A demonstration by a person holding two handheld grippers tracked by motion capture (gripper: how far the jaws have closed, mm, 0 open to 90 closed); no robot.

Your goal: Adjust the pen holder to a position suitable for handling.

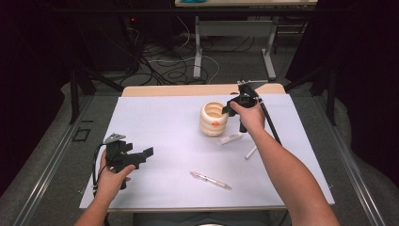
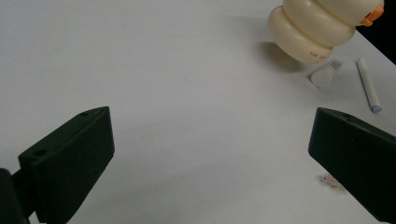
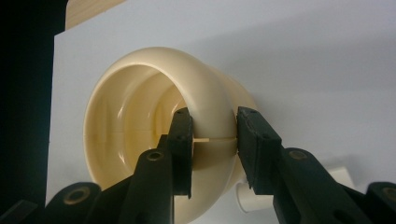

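Observation:
A cream ribbed cup [image 1: 214,120] with an orange mark on its side stands on the white sheet [image 1: 164,122], right of centre. My right gripper [image 1: 227,109] is shut on its rim. In the right gripper view one jaw is inside the cup [image 3: 140,116] and the other outside, both pads pressing the wall at my right gripper [image 3: 212,135]. My left gripper [image 1: 146,155] rests low at the sheet's left, held in a hand, and is open. The left gripper view shows my left gripper [image 2: 210,154] with bare sheet between the wide-set jaws and the cup [image 2: 313,32] far off.
A short white cylinder [image 1: 231,138] and a thin white stick [image 1: 251,152] lie just right of the cup. A clear pen [image 1: 210,180] lies near the sheet's front edge. The wooden table edge [image 1: 188,89] runs behind the sheet; cables and table legs beyond.

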